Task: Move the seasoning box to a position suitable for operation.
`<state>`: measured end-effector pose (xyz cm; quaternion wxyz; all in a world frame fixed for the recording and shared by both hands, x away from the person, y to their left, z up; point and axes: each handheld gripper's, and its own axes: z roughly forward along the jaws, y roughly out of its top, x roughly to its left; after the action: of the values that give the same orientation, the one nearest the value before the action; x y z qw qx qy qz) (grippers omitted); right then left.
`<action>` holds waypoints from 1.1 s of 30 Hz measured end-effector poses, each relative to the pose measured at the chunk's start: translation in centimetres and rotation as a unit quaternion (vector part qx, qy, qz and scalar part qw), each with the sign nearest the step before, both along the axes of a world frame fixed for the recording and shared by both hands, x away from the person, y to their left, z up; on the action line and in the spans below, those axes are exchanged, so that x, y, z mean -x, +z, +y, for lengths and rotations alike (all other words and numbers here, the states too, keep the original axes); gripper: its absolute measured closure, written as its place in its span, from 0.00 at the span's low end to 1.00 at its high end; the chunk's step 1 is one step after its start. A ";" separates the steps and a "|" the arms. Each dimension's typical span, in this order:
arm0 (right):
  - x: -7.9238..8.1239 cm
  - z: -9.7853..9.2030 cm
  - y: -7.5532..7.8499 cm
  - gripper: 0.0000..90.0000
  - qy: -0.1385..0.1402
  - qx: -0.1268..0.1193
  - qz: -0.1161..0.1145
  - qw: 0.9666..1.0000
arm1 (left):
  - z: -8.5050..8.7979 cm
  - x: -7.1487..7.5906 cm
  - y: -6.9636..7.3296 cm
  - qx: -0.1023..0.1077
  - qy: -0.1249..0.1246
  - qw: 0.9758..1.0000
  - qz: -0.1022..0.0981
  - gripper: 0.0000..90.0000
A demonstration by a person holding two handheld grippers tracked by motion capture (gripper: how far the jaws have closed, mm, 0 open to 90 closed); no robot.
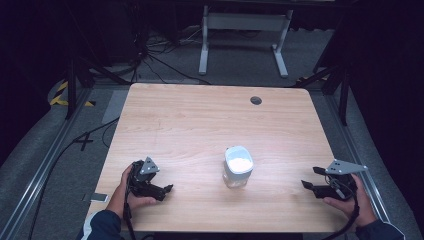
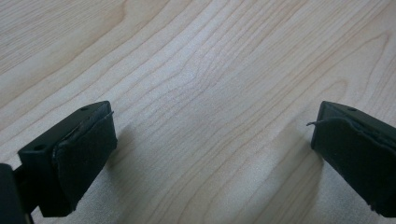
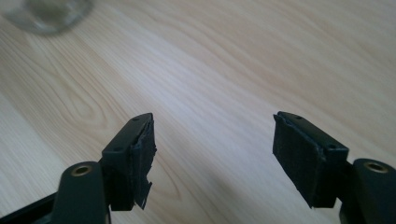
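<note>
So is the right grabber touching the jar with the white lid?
Apart. In the high view, bare table lies between the right gripper and the jar. The right gripper view shows its jaws wide apart with nothing between them.

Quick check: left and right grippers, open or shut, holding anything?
Left gripper: open, holding nothing, over bare table.
Right gripper: open, holding nothing; jar stands apart.

Jar between my two sets of jaws, on the counter.
The jar (image 1: 238, 167) stands ahead-left of my right gripper (image 1: 312, 177), right of my left gripper (image 1: 168, 189), both well apart from it.
</note>
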<state>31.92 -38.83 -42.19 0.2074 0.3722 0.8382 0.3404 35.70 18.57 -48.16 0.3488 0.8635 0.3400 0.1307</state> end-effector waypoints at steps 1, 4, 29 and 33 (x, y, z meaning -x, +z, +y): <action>-0.2 0.6 0.4 0.35 0.008 -0.007 -0.004 1.000 | 0.0 0.0 0.0 0.000 0.000 1.000 0.000 0.00; -0.8 2.9 1.4 0.36 0.035 -0.018 -0.017 0.999 | 0.0 0.0 0.0 0.000 -0.001 1.000 0.000 0.01; -0.8 11.0 1.4 0.61 0.152 -0.040 -0.035 0.987 | -4.0 -1.1 5.2 0.049 -0.062 0.995 -0.062 0.71; -0.7 10.8 0.9 0.61 0.153 -0.046 -0.030 0.987 | -5.7 -1.1 6.4 0.057 -0.091 0.991 -0.083 0.81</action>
<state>32.65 -28.01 -41.27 0.1606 0.2384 0.8622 0.4171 36.81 12.87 -41.72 0.4351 0.8556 0.2367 0.1503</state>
